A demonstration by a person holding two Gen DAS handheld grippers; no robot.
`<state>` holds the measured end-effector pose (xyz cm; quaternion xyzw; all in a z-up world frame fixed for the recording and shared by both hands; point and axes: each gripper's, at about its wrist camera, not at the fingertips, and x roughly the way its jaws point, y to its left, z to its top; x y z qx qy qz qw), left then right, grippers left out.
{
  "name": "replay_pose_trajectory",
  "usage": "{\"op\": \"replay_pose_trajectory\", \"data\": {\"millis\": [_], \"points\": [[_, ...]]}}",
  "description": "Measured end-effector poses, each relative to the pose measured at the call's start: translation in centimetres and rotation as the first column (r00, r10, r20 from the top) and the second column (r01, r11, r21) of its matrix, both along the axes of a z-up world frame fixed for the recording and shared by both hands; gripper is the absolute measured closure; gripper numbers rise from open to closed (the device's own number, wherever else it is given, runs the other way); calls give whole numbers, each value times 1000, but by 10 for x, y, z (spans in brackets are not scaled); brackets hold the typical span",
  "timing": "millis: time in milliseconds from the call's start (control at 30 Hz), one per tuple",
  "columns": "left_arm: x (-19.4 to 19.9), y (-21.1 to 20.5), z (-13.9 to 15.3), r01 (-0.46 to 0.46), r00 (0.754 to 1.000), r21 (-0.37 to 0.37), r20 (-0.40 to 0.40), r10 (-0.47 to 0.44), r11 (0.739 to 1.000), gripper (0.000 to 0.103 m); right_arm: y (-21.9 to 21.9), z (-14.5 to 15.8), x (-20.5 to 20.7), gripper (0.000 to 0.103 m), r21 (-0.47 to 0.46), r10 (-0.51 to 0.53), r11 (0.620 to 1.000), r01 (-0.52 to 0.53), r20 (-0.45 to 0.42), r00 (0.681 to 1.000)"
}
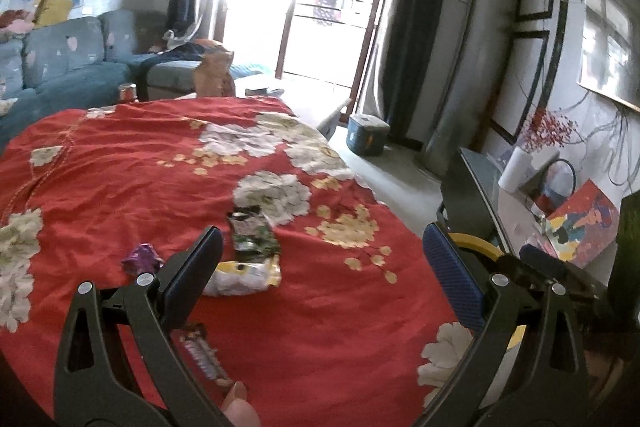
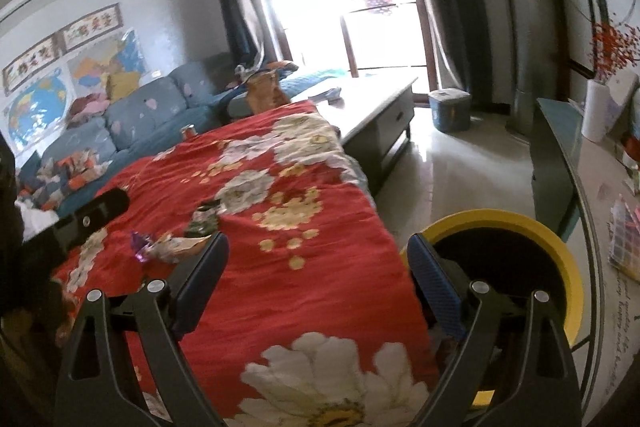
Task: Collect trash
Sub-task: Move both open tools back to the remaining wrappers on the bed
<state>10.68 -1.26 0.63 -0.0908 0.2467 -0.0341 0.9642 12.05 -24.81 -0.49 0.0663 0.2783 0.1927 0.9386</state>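
Left gripper (image 1: 320, 259): jaws spread, empty; right gripper (image 2: 318, 263) likewise. Your nearest target is the white-and-yellow wrapper (image 1: 244, 277), just ahead of the left finger on the red cloth (image 1: 340, 307). Come down low, straddle a crumpled edge, then close. Green wrapper (image 1: 254, 235) lies beyond it, purple one (image 1: 142, 258) left.

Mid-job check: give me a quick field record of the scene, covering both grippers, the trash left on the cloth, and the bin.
left gripper: open, empty, above the red floral cloth
right gripper: open, empty, over the cloth edge beside the bin
trash on cloth: purple wrapper; green-black packet; yellow-white packet; dark bar wrapper nearest the camera
bin: yellow-rimmed bin, dark inside, on the floor right of the cloth; contents cannot be told
nearest to left gripper: yellow-white packet, by its left finger
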Motion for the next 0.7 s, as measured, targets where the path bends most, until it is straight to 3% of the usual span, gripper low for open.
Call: {"op": "replay_pose_trajectory", "data": {"millis": [333, 700], "points": [[-6, 35, -1, -67, 998, 12, -5, 67, 998, 11, 41, 4, -6, 15, -32, 98, 995, -97, 10, 995], [-11, 81, -10, -108, 990, 71, -78, 114, 992, 11, 88, 5, -3, 15, -99, 206, 974, -204, 12, 978]]}}
